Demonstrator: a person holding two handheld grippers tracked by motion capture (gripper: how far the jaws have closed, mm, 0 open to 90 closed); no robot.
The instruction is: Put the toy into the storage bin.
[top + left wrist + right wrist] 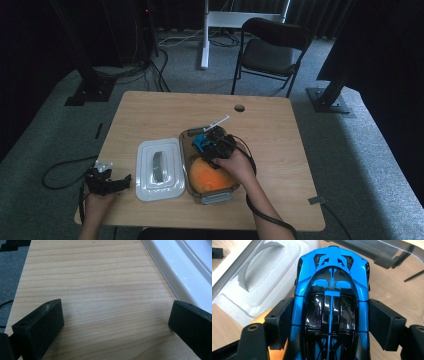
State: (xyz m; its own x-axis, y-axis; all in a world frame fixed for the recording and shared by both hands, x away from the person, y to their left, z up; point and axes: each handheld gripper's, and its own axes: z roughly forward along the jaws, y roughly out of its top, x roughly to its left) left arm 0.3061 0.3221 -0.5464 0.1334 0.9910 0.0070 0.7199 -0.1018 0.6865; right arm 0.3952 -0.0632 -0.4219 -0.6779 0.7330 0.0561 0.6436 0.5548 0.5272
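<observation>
My right hand-held gripper (207, 145) is clenched on the blue toy car (332, 302), its jaws pressing both flanks, and holds it above the far end of the clear container (191, 187) on the desk (150, 107). An orange ball (210, 177) sits inside the container. The white lid (157, 170) lies just beside it. My left hand-held gripper (115, 320) rests released over bare wood.
</observation>
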